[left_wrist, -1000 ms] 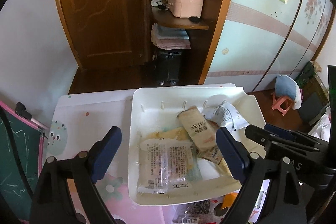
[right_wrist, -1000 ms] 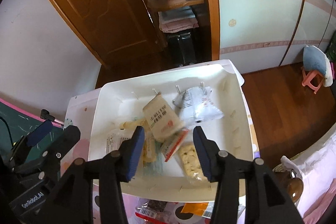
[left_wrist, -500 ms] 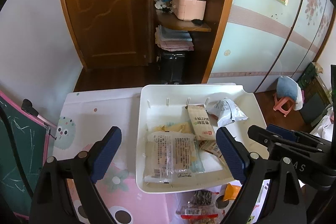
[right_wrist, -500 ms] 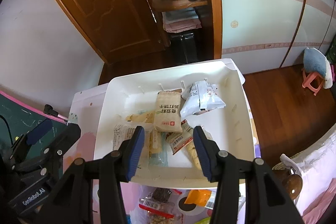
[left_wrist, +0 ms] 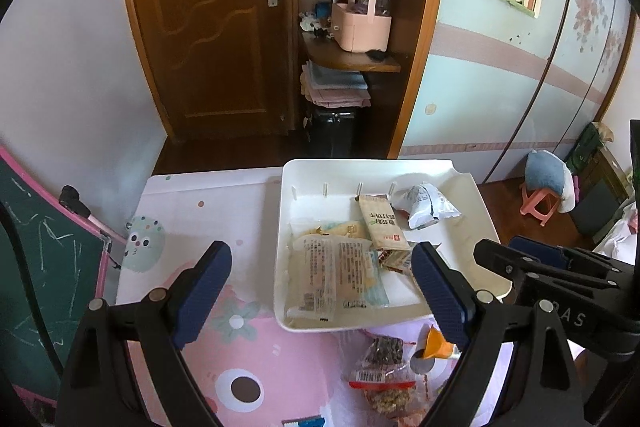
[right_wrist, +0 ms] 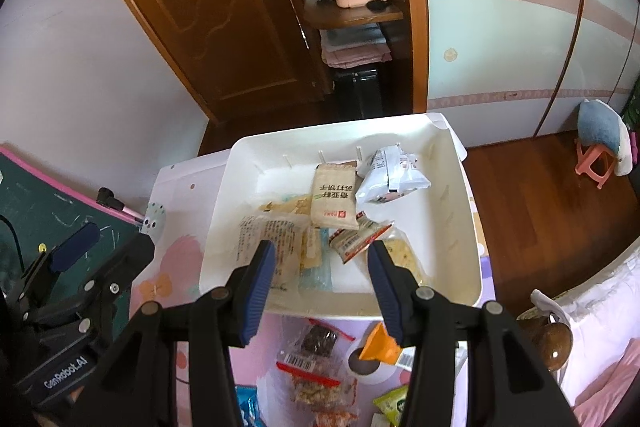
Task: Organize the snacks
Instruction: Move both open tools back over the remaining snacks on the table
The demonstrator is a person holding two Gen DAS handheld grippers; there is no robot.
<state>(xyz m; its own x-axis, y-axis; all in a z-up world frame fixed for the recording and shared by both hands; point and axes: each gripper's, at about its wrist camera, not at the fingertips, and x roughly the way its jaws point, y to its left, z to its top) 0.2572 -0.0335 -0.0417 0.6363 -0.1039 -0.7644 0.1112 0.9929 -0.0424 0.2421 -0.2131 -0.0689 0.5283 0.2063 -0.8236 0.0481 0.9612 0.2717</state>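
Note:
A white tray (left_wrist: 320, 201) (right_wrist: 444, 211) sits at the far end of the table. It holds several snacks: a beige cracker packet (left_wrist: 380, 223) (right_wrist: 334, 195), a white pouch (left_wrist: 426, 205) (right_wrist: 390, 173) and a large clear packet (left_wrist: 332, 275) (right_wrist: 268, 243). Loose snacks lie on the mat in front of the tray: a clear bag with a red seal (left_wrist: 384, 359) (right_wrist: 320, 343) and an orange packet (left_wrist: 438, 347) (right_wrist: 380, 343). My left gripper (left_wrist: 320, 255) hangs wide open above the tray's near left part. My right gripper (right_wrist: 320, 251) hovers over the tray's near edge, jaws partly apart, holding nothing.
The table wears a pink cartoon mat (left_wrist: 240, 367). A green chalkboard with a pink frame (left_wrist: 40, 267) stands at the left. More packets, green (right_wrist: 394, 403) and blue (right_wrist: 246, 403), lie at the table's near edge. A wooden door (left_wrist: 200, 27) and shelves stand behind, a pink stool (right_wrist: 596, 163) to the right.
Both grippers have drawn back and risen from the tray. The tray looks smaller and farther, and the loose snacks in front of it have come into view. Neither jaw gap has changed.

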